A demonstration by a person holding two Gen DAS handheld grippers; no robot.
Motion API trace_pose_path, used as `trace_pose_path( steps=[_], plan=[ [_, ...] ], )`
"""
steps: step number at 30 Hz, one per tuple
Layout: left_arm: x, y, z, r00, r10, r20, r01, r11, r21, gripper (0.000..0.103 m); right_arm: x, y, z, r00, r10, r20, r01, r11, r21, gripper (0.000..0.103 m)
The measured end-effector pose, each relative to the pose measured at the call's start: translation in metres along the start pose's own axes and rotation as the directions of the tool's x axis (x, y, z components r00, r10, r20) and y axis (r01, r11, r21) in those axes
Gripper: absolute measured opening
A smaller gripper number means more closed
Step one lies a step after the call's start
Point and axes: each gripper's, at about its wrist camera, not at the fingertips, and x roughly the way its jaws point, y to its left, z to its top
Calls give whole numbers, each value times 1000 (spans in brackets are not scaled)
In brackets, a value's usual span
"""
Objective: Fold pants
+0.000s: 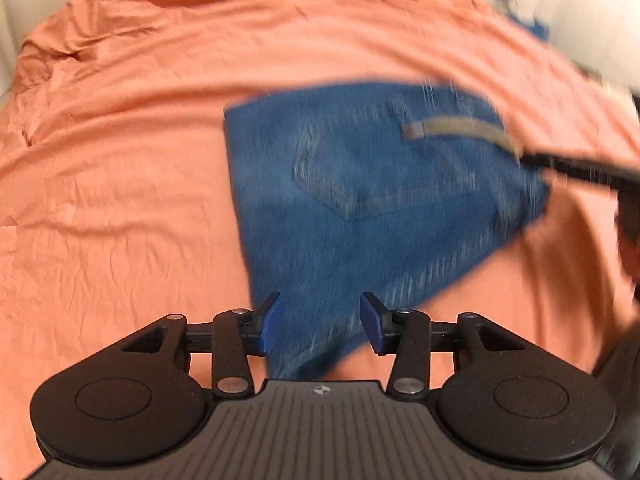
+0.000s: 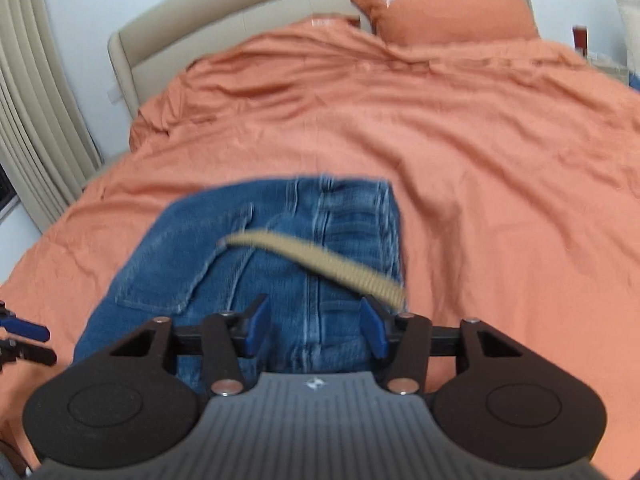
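My left claw [image 1: 320,328] hangs over the near edge of the pants [image 1: 372,184], blue pads spread wide, nothing between them; the denim lies folded into a compact slab on the orange bedspread [image 1: 120,160], filling the view from centre out toward three o'clock, a back pocket [image 1: 344,168] showing face up; the picture is smeared with motion blur, so the seams are hard to read. A tan strap [image 1: 456,130] lies across the top of the denim at about one o'clock; beside its end, at three o'clock, the dark finger of my right claw [image 1: 576,168] reaches in over the fabric's edge.

From the right wrist: my right claw [image 2: 316,328] is also spread apart, gripping nothing, poised over the near end of the pants [image 2: 256,264]; the tan strap [image 2: 320,264] runs diagonally from centre down to about four o'clock. At nine o'clock, low, the blue fingertips [image 2: 24,330] of my left claw poke in. Up at twelve o'clock an orange pillow [image 2: 444,12] leans against the beige headboard [image 2: 224,8]; pleated curtains [image 2: 28,120] hang at ten o'clock.
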Motion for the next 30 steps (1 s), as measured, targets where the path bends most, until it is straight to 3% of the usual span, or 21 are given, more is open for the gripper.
trace_pose_path(
  steps=[3,8,10,14,18,23,27,30],
  plan=[
    [9,-9,17,998,-8,65,10,1000,-25,52,1,3,10,998,-21,54,23,999,-29,26],
    [42,-30,45,991,46,125,-43,999,-25,52,20,9,31,994,-40,100,49,995,-86,27],
    [57,-33,54,991,47,128,-44,999,-25,52,28,16,34,995,-29,94,43,988,-147,28],
    [77,-32,58,993,54,107,-49,998,-47,51,34,44,27,994,81,68,-59,959,-278,26],
    [94,-28,56,997,47,62,-43,997,-59,51,61,65,2,1000,10,-2,-9,897,-441,25],
    [110,-26,53,998,50,38,-49,998,-45,51,85,64,-9,997,-28,-65,-7,874,-486,26],
    [102,-27,54,998,44,48,-42,999,-34,51,83,60,-1,997,-9,-71,-25,888,-459,26],
    [88,-27,50,995,64,81,-60,997,-42,64,68,55,10,998,28,-56,-48,912,-406,30]
  ],
)
